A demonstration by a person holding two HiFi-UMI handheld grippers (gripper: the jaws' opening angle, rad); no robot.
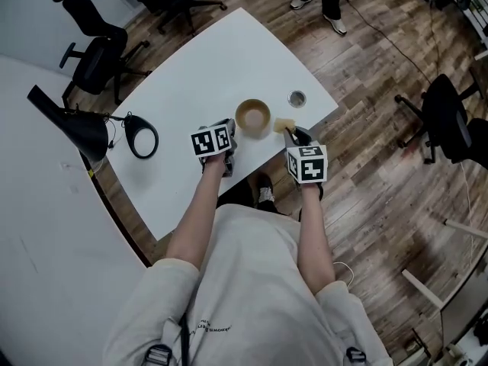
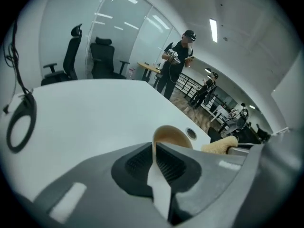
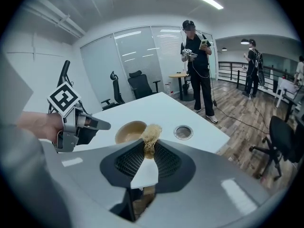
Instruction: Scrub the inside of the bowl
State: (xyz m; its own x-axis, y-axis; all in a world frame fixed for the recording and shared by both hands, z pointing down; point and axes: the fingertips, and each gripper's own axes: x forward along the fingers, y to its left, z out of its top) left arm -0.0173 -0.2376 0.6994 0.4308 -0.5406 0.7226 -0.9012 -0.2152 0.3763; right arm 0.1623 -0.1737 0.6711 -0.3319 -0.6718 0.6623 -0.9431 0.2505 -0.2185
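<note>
At the tabletop (image 1: 191, 82) near edge, the left tongs (image 2: 154, 156) pinch the bowl (image 1: 253, 117) at its 8 o'clock rim. The right tongs (image 3: 148, 152), clamped on the sponge (image 3: 151, 135), hover just off 3 o'clock, so the bowl's hollow lies toward their 10 o'clock.

White tabletop (image 1: 191, 90) with round metal grommet (image 1: 296, 98) near corner; black ring-shaped corded device (image 1: 142, 138) at left; black office chair (image 1: 95, 56) beyond; wood plank floor (image 1: 381, 174).

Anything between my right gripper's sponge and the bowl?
No. In the head view only a narrow strip of bare table separates the sponge from the bowl; the left gripper view agrees.
</note>
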